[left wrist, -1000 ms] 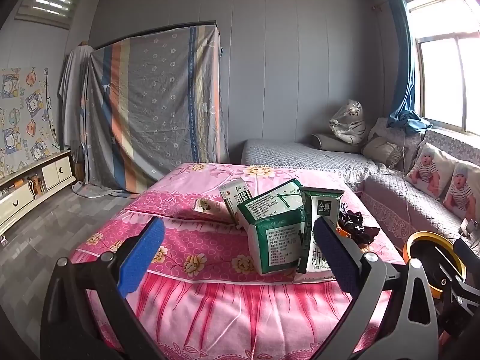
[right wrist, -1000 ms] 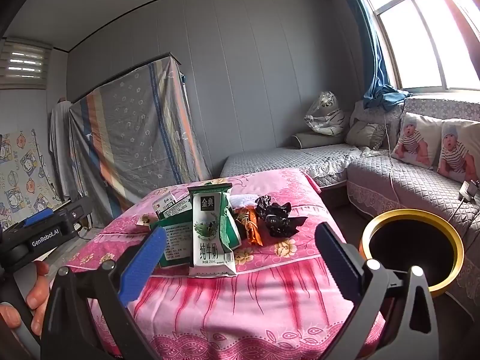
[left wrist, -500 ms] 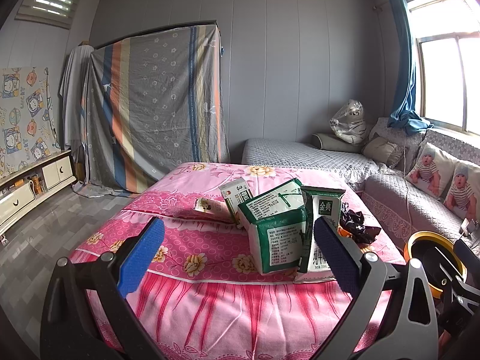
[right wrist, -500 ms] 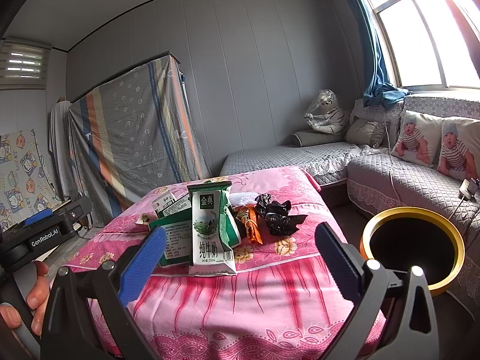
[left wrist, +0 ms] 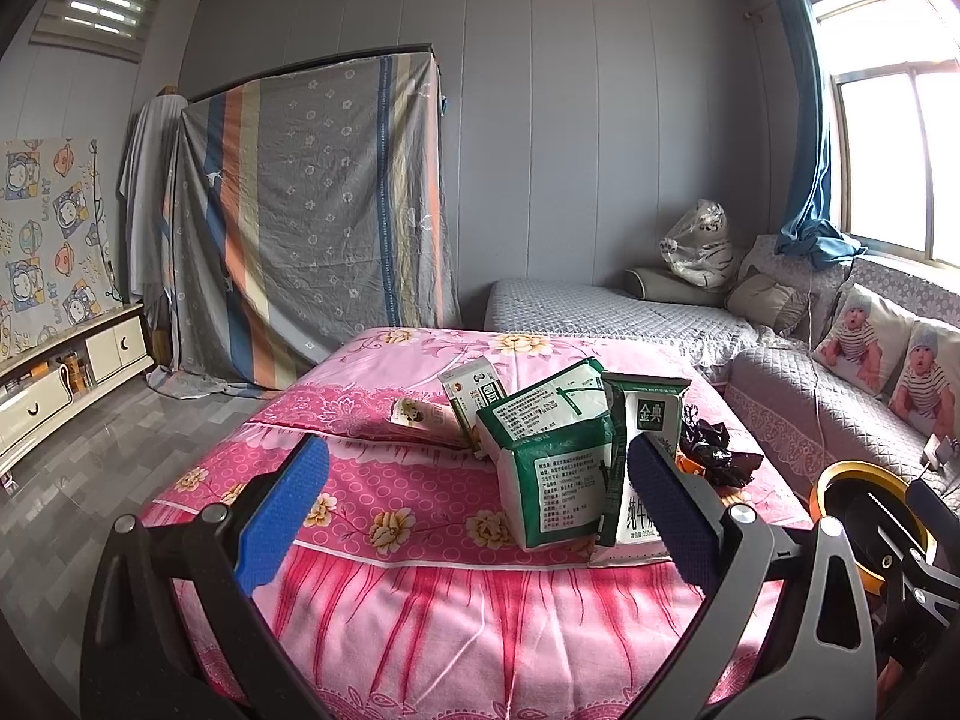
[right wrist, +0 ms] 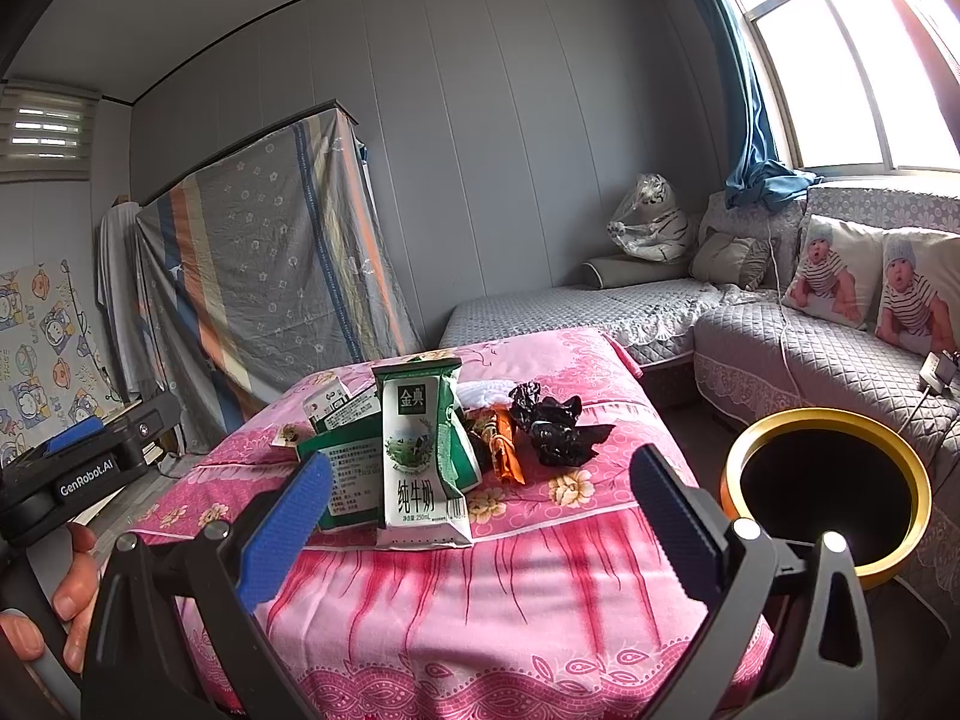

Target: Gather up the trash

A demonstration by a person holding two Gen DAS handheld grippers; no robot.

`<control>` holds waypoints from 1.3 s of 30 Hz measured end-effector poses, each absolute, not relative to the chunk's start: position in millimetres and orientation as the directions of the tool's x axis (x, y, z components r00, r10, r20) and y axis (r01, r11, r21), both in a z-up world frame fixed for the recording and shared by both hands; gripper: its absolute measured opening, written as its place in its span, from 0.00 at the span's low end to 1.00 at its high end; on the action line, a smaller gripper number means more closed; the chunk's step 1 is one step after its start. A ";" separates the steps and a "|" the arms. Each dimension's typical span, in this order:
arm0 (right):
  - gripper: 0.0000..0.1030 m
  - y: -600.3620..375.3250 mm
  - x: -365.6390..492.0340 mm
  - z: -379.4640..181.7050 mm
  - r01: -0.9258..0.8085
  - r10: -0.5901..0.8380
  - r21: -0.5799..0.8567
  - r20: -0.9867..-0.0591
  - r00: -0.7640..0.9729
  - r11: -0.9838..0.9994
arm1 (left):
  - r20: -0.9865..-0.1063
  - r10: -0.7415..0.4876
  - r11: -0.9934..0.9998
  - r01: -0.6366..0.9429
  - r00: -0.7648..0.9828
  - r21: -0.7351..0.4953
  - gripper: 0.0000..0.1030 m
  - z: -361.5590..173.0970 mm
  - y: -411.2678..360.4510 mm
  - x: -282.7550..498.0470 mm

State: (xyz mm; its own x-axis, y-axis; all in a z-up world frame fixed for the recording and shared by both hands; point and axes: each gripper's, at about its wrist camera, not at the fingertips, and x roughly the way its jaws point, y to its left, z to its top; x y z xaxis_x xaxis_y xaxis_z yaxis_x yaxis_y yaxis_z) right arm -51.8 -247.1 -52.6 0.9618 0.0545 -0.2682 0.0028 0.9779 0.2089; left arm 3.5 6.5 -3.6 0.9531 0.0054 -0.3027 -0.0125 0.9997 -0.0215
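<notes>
Little has moved since the earlier frames: both grippers are carried a touch nearer the table, and the trash lies as it did. From the left wrist view, the left gripper point(left wrist: 477, 495) is seen with its jaws spread wide and nothing between them, held short of the pink floral tablecloth point(left wrist: 384, 498). A dented green carton point(left wrist: 555, 468) stands on the cloth, pressed against a white milk carton point(left wrist: 645, 468) at its right side; a smaller carton point(left wrist: 474, 396) and a flat wrapper point(left wrist: 420, 417) lie behind, and a crumpled black wrapper point(left wrist: 711, 450) is seen further right. From the right wrist view, the right gripper point(right wrist: 480, 516) is likewise shown wide open and empty, with the milk carton point(right wrist: 423, 456) upright near the table's front edge, an orange wrapper point(right wrist: 507, 450) and the black wrapper point(right wrist: 555, 429) behind it, and a gold-rimmed bin point(right wrist: 831, 495) on the floor to the right of the table. A hand point(right wrist: 69, 597) is seen on the other gripper's handle. The cartons are judged light, probably emptied, and soft enough to buckle; they are best taken across the flat faces at mid-height, gently, since the waxed surface may slip. The wrappers are judged flimsy and springy, best pinched at a raised fold.
</notes>
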 end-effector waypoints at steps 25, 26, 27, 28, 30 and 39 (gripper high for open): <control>0.93 -249.2 -50.9 -54.9 0.004 0.056 0.213 -0.274 0.960 0.977 | -0.300 0.006 1.000 -0.013 0.954 -0.020 0.92 -4.6 5.3 3.7; 0.93 -249.3 -50.9 -54.9 0.004 0.056 0.213 -0.273 0.960 0.977 | -0.299 0.008 1.000 -0.014 0.954 -0.018 0.92 -4.7 4.9 3.5; 0.93 -249.5 -50.5 -54.6 0.004 0.055 0.213 -0.274 0.960 0.977 | -0.298 0.008 1.000 -0.014 0.954 -0.017 0.92 -4.9 4.7 3.7; 0.93 -250.6 -49.5 -54.7 0.005 0.055 0.214 -0.275 0.960 0.977 | -0.298 0.008 1.000 -0.014 0.955 -0.016 0.92 -5.2 4.4 4.0; 0.93 -250.5 -49.4 -55.3 0.005 0.055 0.215 -0.276 0.960 0.977 | -0.298 0.009 1.000 -0.014 0.954 -0.015 0.92 -5.2 4.1 4.2; 0.93 -251.1 -49.8 -55.7 0.011 0.052 0.219 -0.276 0.960 0.976 | -0.298 0.008 1.000 -0.014 0.955 -0.016 0.92 -5.3 4.3 3.9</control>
State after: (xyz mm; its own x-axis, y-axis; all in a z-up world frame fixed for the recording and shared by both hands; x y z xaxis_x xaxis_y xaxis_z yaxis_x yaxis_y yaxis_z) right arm -49.8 -251.1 -55.7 0.9597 0.0518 -0.2763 0.0105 0.9756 0.2195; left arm 3.9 4.3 -5.3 0.9546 0.0084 -0.2978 -0.0138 0.9998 -0.0159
